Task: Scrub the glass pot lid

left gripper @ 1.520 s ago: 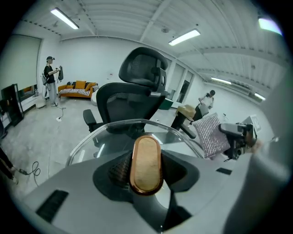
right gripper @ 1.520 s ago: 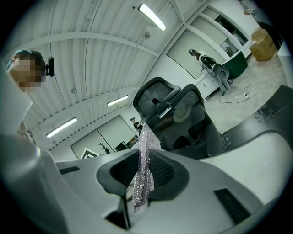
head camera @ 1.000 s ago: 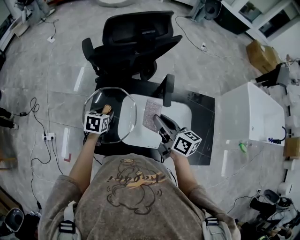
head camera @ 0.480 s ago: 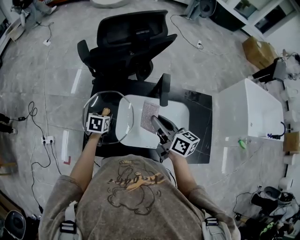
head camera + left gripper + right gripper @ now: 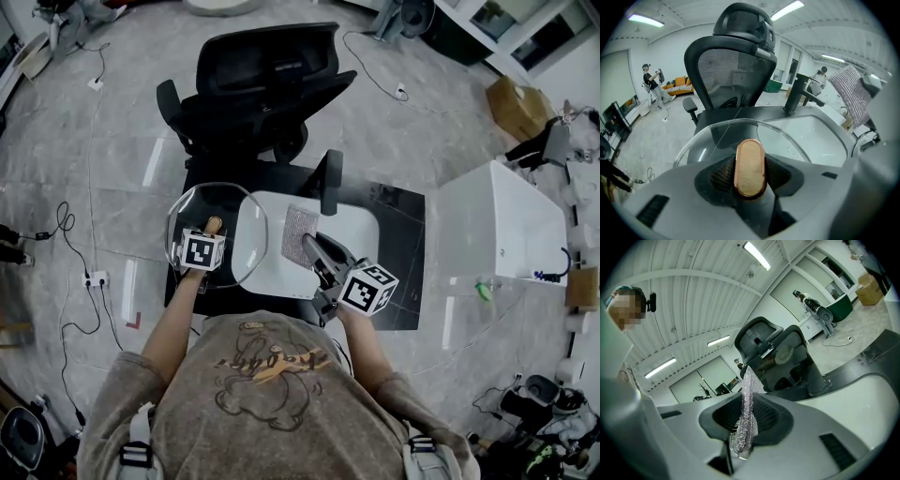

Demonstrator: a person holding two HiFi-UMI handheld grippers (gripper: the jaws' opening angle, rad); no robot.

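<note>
- The left gripper [image 5: 212, 230] has dipped slightly, its jaws clamped on the wooden knob [image 5: 750, 168] of the glass pot lid [image 5: 200, 204], which overlaps the white sink's [image 5: 361, 228] left edge.
- The right gripper [image 5: 315, 244] pinches a silvery mesh scrub cloth [image 5: 300, 232] over the basin, just beside the lid.

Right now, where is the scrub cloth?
In the head view the cloth is at centre, pinched in the right gripper over the white sink, just right of the lid and near the black faucet.
</note>
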